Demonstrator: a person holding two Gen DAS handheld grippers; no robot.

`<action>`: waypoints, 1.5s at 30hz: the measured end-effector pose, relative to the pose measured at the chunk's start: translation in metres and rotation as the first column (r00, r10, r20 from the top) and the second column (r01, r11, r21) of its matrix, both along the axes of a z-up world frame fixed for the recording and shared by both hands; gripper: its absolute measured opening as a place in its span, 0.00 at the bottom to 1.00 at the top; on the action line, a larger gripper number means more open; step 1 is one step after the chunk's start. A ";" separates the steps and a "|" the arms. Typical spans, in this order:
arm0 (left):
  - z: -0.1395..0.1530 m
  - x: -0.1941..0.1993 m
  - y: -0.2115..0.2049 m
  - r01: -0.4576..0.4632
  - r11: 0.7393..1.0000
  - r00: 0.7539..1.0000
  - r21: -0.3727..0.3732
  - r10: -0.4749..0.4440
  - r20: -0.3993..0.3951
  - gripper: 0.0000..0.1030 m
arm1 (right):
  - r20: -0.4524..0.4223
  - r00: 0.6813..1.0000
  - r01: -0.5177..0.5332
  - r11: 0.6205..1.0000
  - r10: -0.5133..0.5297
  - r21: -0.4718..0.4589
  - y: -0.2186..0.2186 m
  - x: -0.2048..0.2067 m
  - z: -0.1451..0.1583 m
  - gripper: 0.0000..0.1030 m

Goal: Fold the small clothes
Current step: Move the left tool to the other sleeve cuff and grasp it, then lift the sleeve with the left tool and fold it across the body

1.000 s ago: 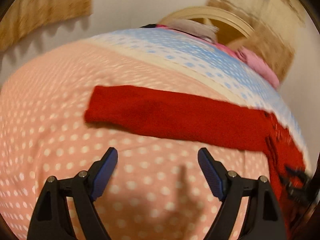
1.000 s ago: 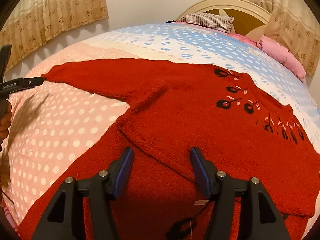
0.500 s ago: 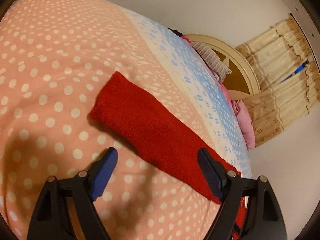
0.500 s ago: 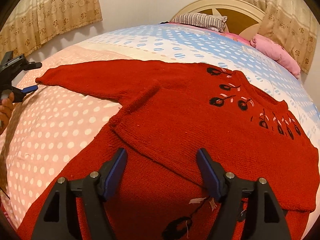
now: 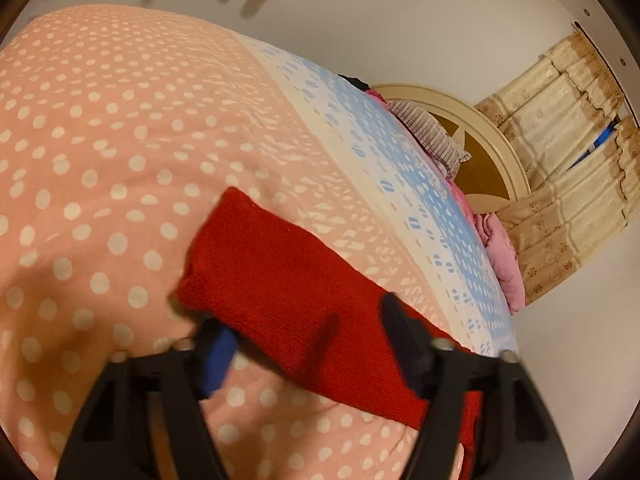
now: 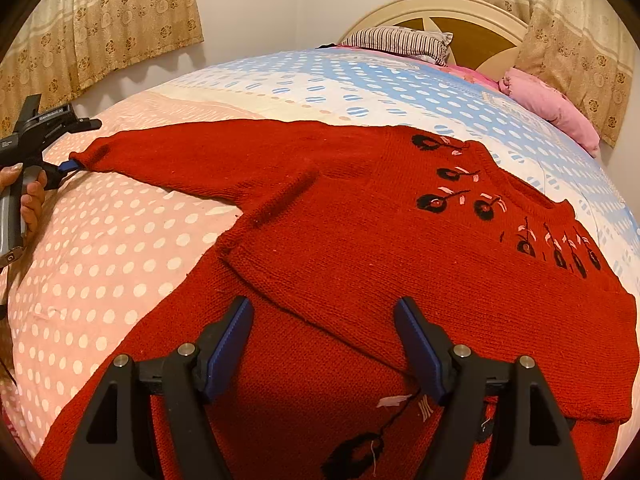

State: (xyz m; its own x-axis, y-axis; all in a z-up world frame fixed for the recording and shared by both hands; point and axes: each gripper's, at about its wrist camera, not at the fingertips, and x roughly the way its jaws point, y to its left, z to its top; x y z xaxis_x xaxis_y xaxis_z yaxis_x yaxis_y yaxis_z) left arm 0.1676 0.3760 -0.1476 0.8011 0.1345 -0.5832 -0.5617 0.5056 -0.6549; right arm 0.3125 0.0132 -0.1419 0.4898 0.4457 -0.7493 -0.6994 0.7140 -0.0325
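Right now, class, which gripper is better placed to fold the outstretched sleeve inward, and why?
Left. The left gripper is open, straddling the sleeve at its cuff. The right gripper hovers open over the red sweater hem, far from that cuff.

Left gripper (image 5: 308,344): jaws spread wide, image blurred. Right gripper (image 6: 324,344): jaws spread wide, held level, nothing between fingers.

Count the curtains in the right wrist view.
2: left curtain at the upper left, against the wall; right curtain at the upper right, by the headboard. Others may be out of view.
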 end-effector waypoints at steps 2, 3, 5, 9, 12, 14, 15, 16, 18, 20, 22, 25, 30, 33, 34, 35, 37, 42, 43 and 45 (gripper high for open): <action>-0.003 0.001 0.003 0.020 1.000 1.000 -0.011 -0.020 0.000 0.24 | 0.000 1.000 0.000 1.000 0.000 0.000 0.000 0.000 0.000 0.73; -0.003 0.001 0.003 0.029 1.000 1.000 -0.005 -0.029 -0.002 0.09 | 0.000 1.000 0.000 1.000 0.000 0.000 0.000 0.000 0.000 0.73; 0.000 0.000 0.002 0.038 0.999 0.999 0.022 -0.038 -0.006 0.09 | 0.000 1.000 0.000 1.000 0.000 0.000 0.000 0.000 0.000 0.73; 0.013 -0.005 0.000 0.050 0.996 0.999 0.072 -0.050 -0.002 0.06 | -0.002 1.000 0.001 1.000 -0.001 0.001 -0.001 0.000 0.000 0.73; 0.025 -0.003 -0.005 0.069 0.991 0.998 0.111 -0.070 0.000 0.06 | -0.005 1.000 0.003 1.000 -0.003 0.002 -0.002 0.002 0.000 0.74; 0.034 -0.002 -0.009 0.080 0.988 0.997 0.129 -0.082 0.011 0.06 | -0.016 1.000 0.004 1.000 -0.004 0.007 -0.003 0.004 0.000 0.74; 0.039 -0.001 -0.011 0.085 0.987 0.996 0.137 -0.089 0.017 0.06 | -0.019 1.000 0.006 1.000 -0.006 0.009 -0.002 0.005 0.000 0.74; 0.043 0.000 -0.013 0.091 0.985 0.995 0.144 -0.095 0.022 0.06 | -0.023 1.000 0.006 1.000 -0.005 0.010 -0.003 0.006 0.000 0.74; 0.053 0.002 -0.017 0.105 0.982 0.993 0.158 -0.112 0.037 0.06 | -0.028 1.000 0.008 1.000 -0.008 0.007 -0.001 0.008 0.001 0.74; 0.063 0.003 -0.022 0.114 0.978 0.991 0.173 -0.124 0.051 0.06 | -0.023 1.000 0.011 1.000 -0.011 0.007 0.000 0.007 0.005 0.74; 0.074 0.005 -0.027 0.125 0.974 0.988 0.187 -0.139 0.064 0.06 | 0.004 1.000 0.004 1.000 -0.004 0.016 -0.003 0.002 0.014 0.74; 0.092 0.007 -0.036 0.141 0.966 0.983 0.219 -0.162 0.084 0.06 | 0.049 0.999 -0.017 1.000 0.016 0.023 -0.012 -0.007 0.029 0.74; 0.121 0.016 -0.053 0.165 0.951 0.972 0.261 -0.201 0.119 0.06 | 0.096 0.995 -0.030 0.999 0.027 0.029 -0.037 -0.017 0.056 0.74; 0.135 0.022 -0.062 0.179 0.943 0.966 0.279 -0.223 0.134 0.06 | 0.084 0.996 -0.001 0.997 -0.006 0.075 -0.059 -0.020 0.067 0.74; 0.139 0.025 -0.065 0.183 0.941 0.964 0.286 -0.229 0.138 0.06 | 0.071 0.997 0.015 0.995 -0.022 0.096 -0.068 -0.020 0.069 0.74; 0.145 0.028 -0.069 0.187 0.937 0.961 0.294 -0.236 0.141 0.06 | 0.066 0.997 0.026 0.994 -0.034 0.106 -0.074 -0.022 0.070 0.74; 0.154 0.034 -0.076 0.198 0.930 0.956 0.310 -0.253 0.149 0.06 | 0.059 0.997 0.051 0.991 -0.059 0.123 -0.088 -0.026 0.071 0.74; 0.170 0.045 -0.088 0.218 0.916 0.946 0.338 -0.283 0.156 0.06 | 0.051 0.993 0.094 0.986 -0.102 0.140 -0.115 -0.032 0.068 0.74; 0.172 0.048 -0.090 0.222 0.914 0.945 0.340 -0.288 0.158 0.06 | 0.047 0.993 0.105 0.984 -0.113 0.142 -0.121 -0.033 0.067 0.74; 0.177 0.051 -0.098 0.229 0.910 0.941 0.346 -0.299 0.162 0.06 | 0.041 0.991 0.119 0.982 -0.126 0.148 -0.130 -0.035 0.066 0.74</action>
